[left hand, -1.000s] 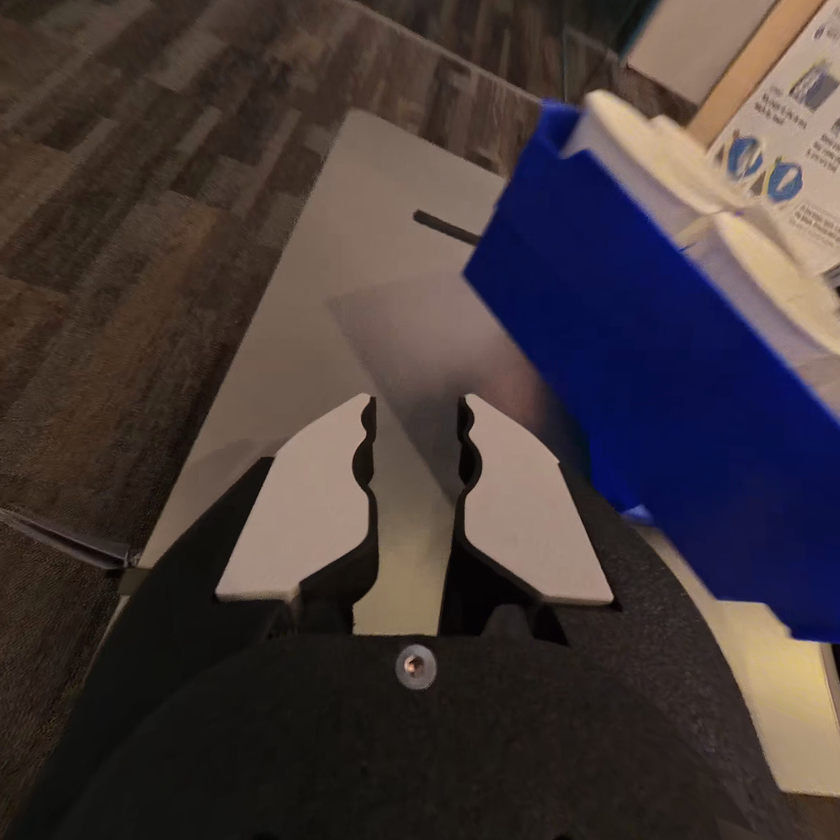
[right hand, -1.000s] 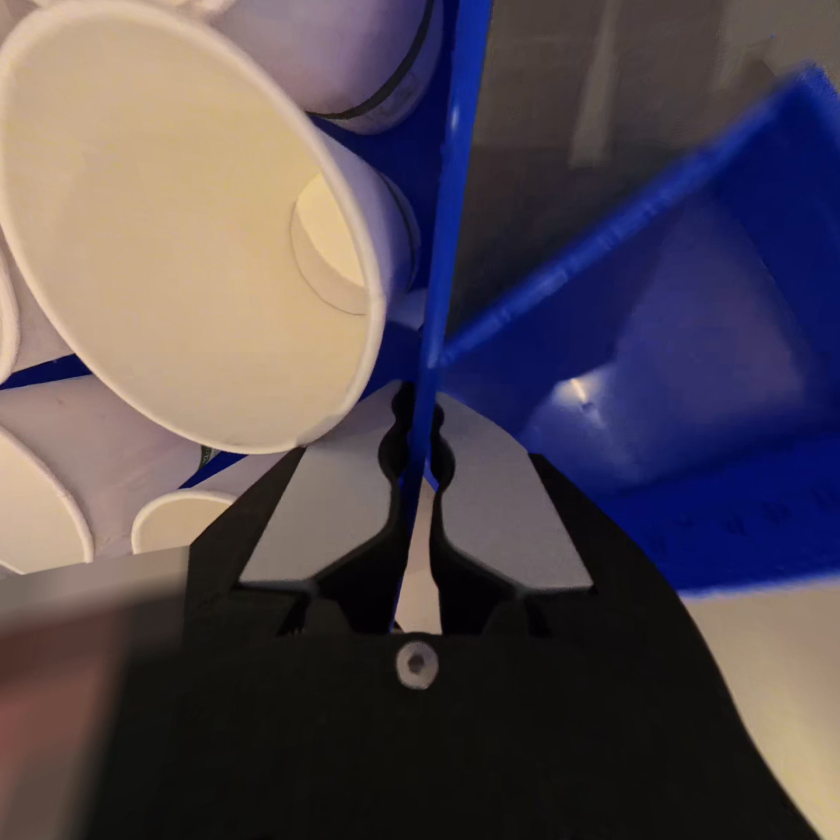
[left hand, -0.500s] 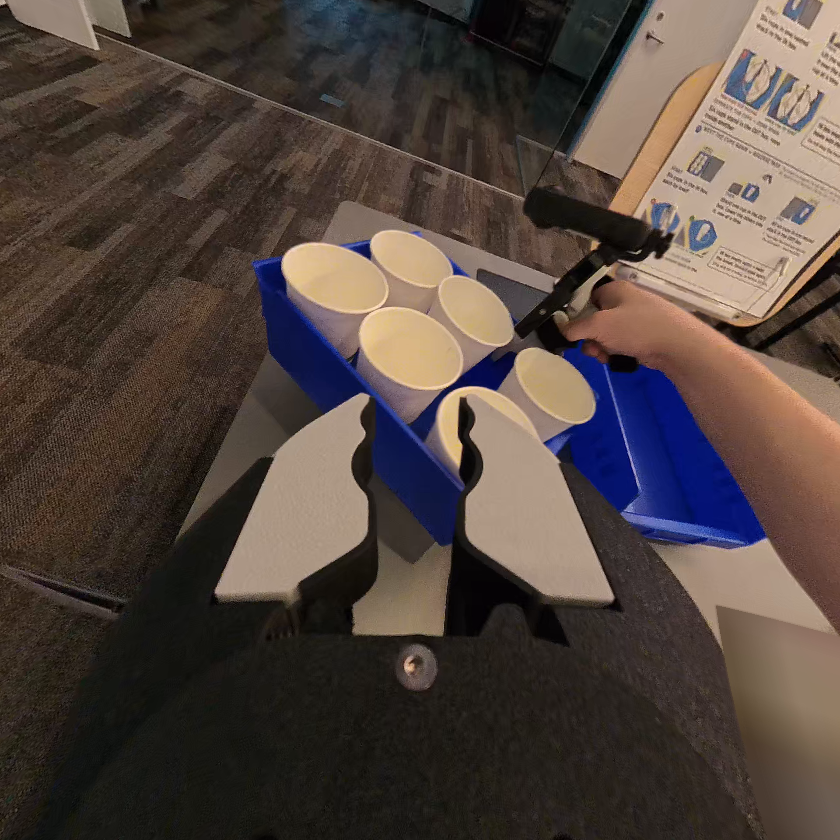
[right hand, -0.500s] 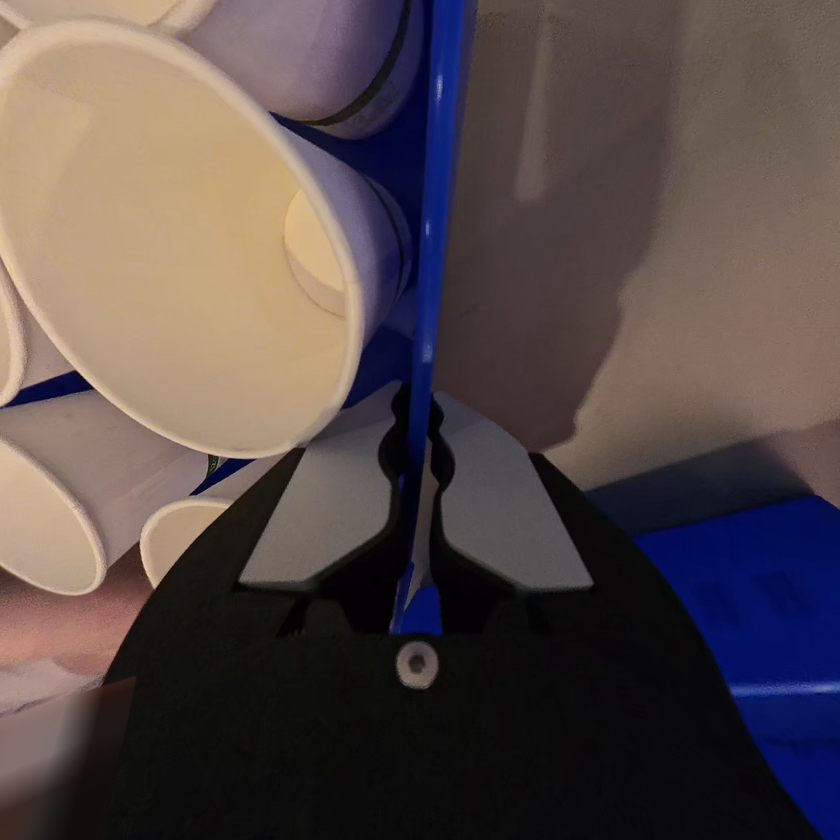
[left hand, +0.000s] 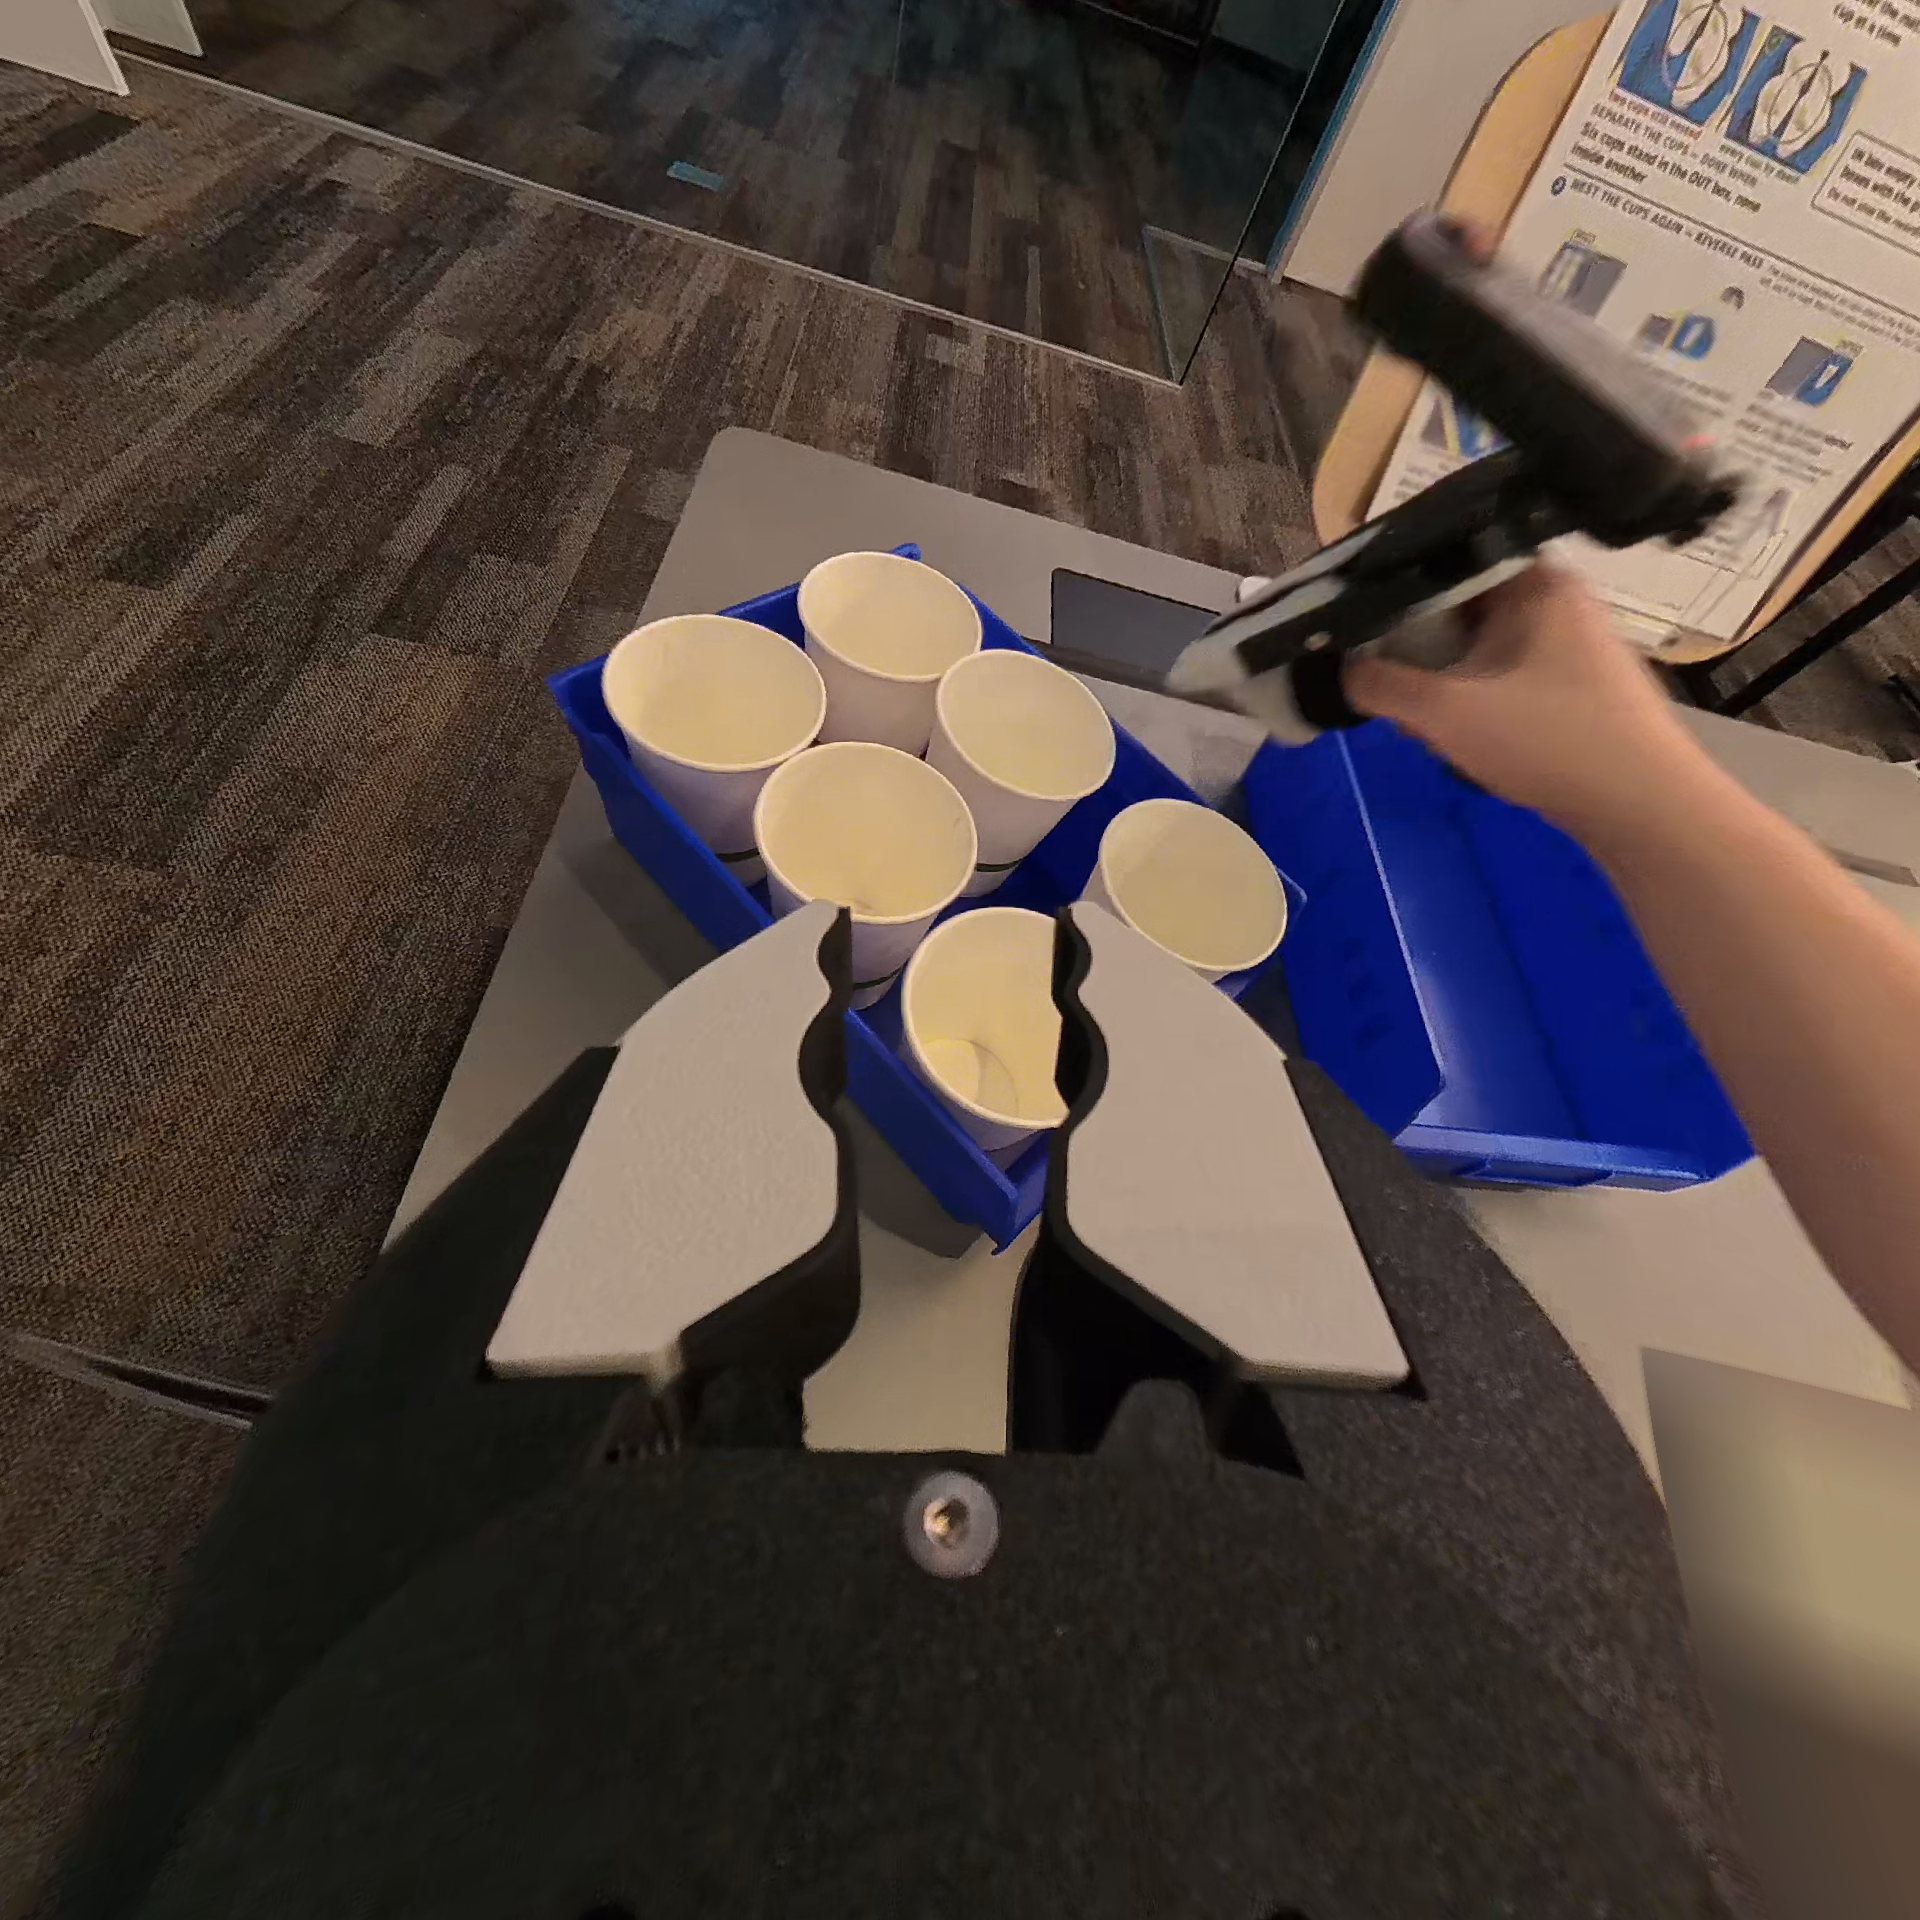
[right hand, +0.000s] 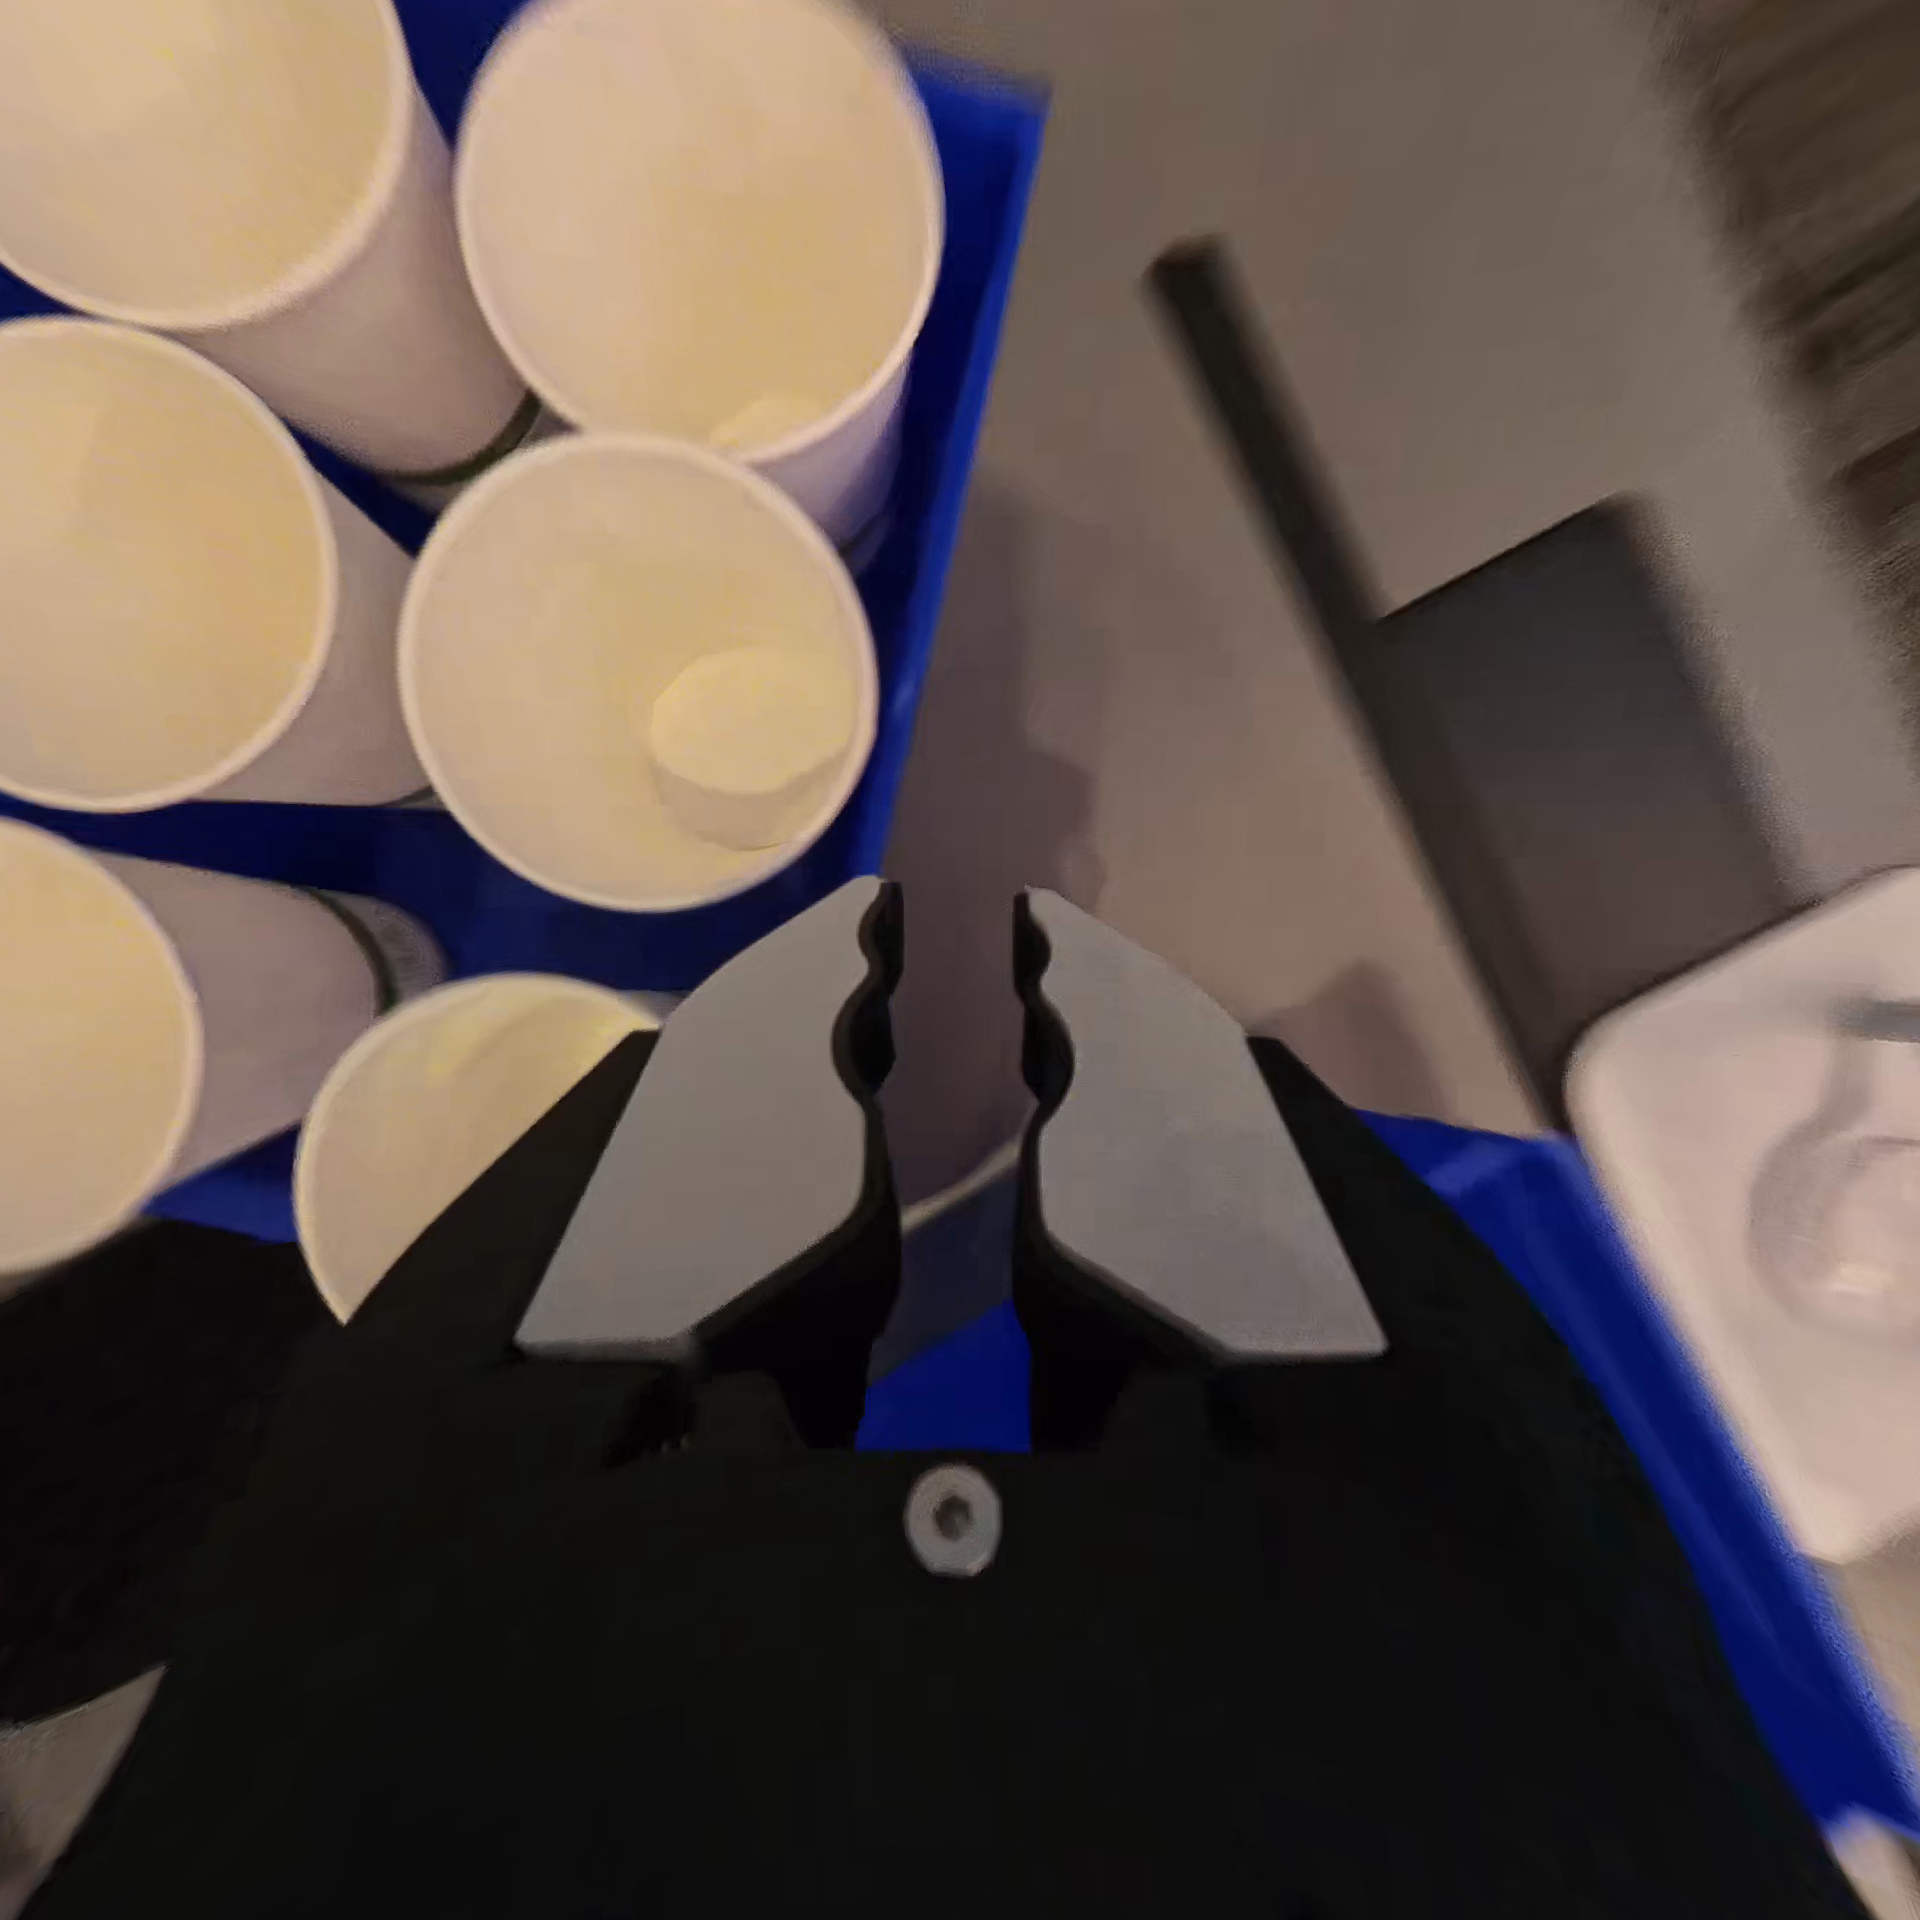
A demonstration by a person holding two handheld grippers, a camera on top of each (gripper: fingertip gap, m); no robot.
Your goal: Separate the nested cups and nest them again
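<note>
Six white paper cups (left hand: 862, 831) stand separated in your blue plastic bin (left hand: 665, 831), frame centre. Re-nesting remains. Your left gripper (left hand: 945, 914) and right gripper (right hand: 956, 894) both gape empty.

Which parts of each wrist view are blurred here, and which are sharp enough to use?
Left wrist view: cups and left tongs sharp; right tongs motion-smeared; a laid-over blur patch at lower right. Right wrist view: blurred throughout, cups soft-edged, right tongs a little clearer.
</note>
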